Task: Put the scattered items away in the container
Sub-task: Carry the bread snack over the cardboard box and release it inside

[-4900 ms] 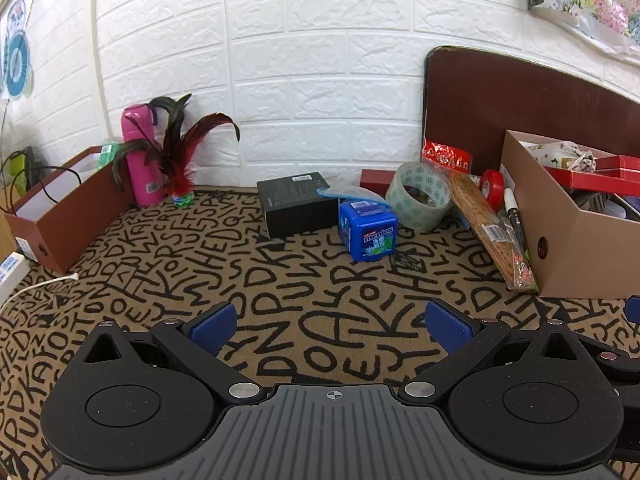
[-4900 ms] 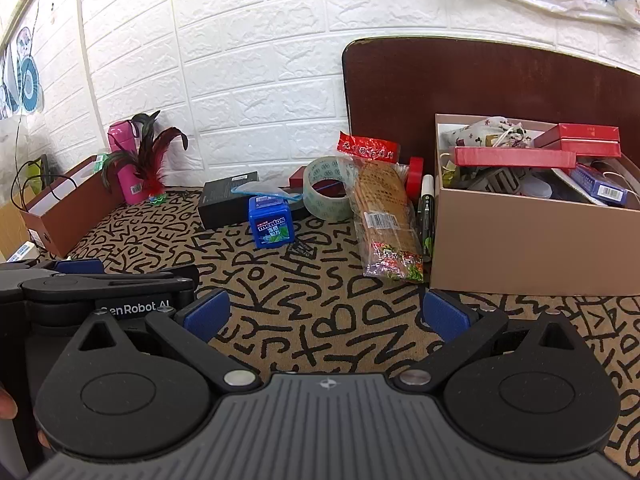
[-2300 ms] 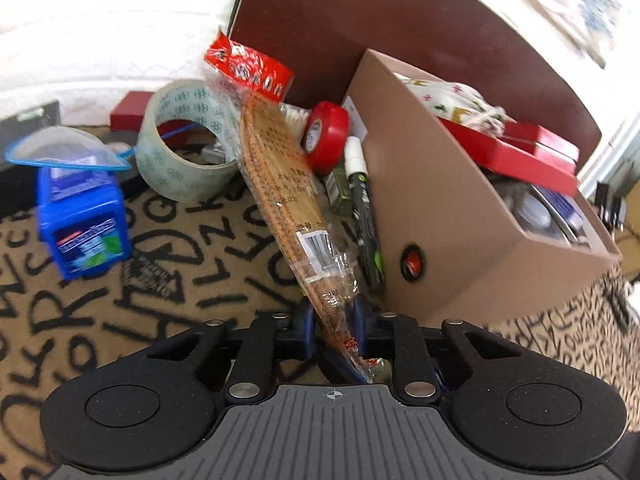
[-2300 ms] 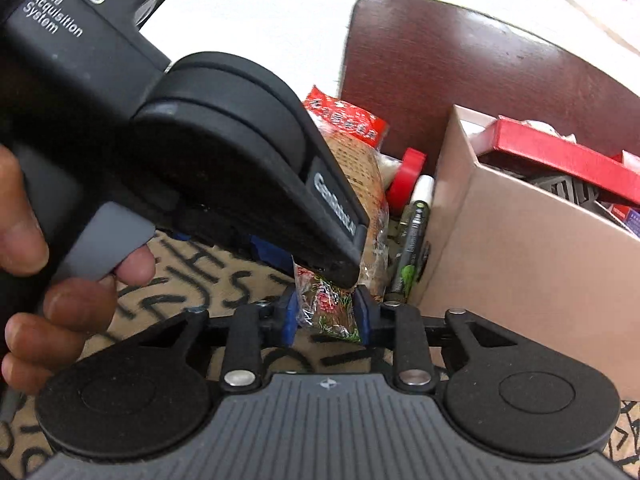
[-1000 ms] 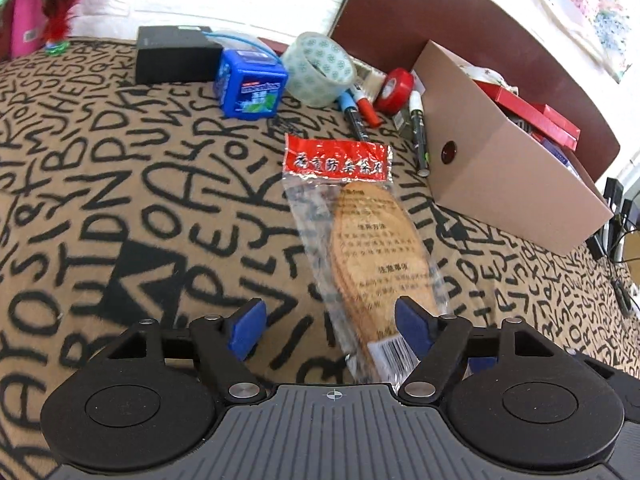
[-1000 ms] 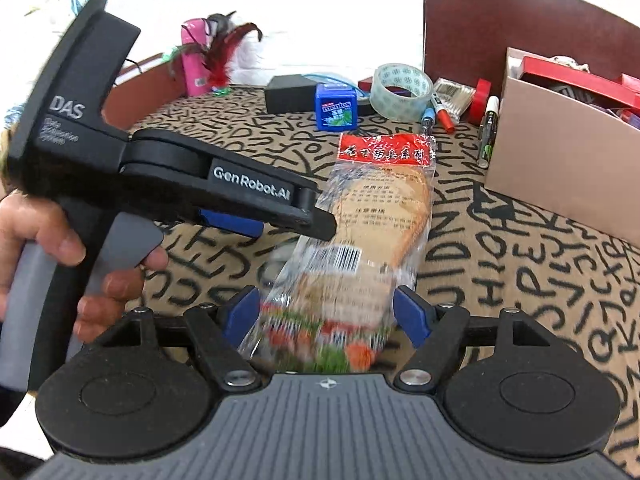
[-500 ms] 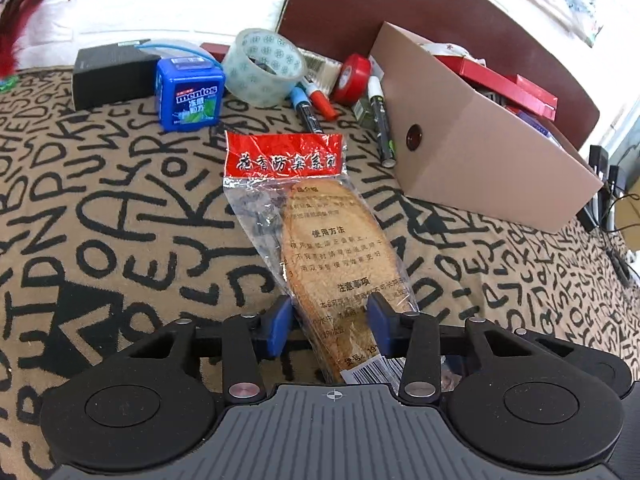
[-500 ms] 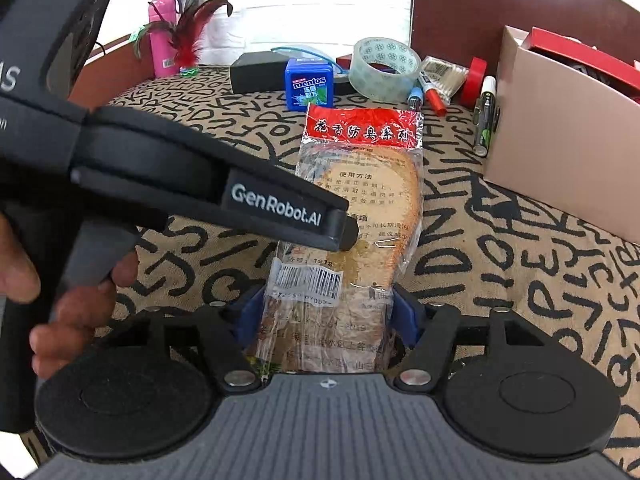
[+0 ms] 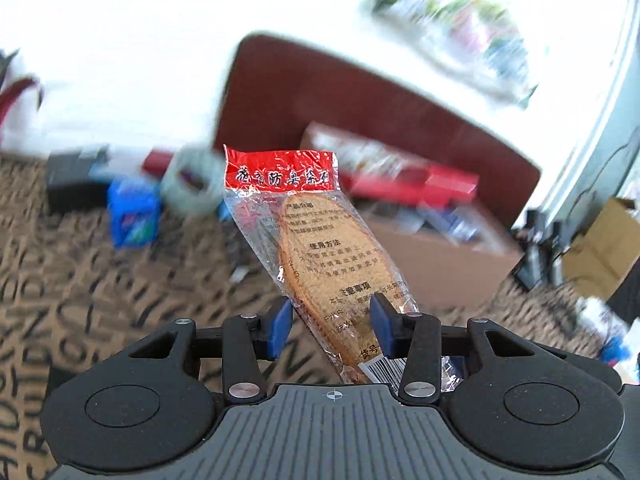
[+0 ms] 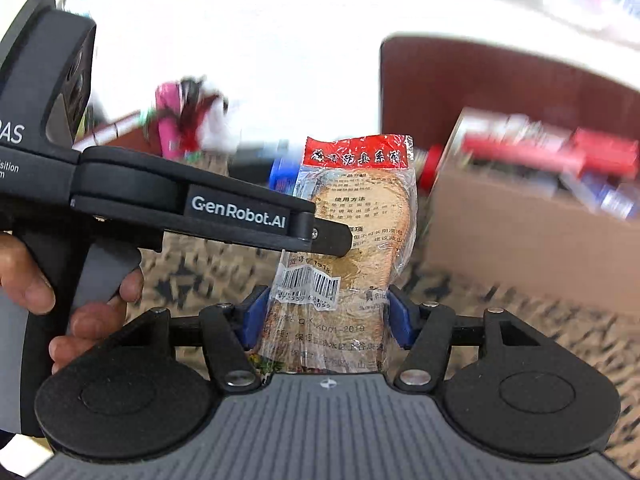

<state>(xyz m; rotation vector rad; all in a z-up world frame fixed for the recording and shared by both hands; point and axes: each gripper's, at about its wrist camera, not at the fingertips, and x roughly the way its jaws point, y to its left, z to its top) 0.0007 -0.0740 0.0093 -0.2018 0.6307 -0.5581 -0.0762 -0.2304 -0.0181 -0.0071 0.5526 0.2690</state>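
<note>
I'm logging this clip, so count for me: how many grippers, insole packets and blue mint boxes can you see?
Grippers: 2, left gripper, right gripper with jaws closing on the insole packet
Insole packets: 1
Blue mint boxes: 1, blue mint box
Total: 4

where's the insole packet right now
In both wrist views the insole packet is lifted off the patterned cloth, between both grippers' fingers, left of the cardboard box.

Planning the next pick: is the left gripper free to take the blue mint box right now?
Probably not: the left gripper is shut on the insole packet, off the table; the mint box lies beyond.
</note>
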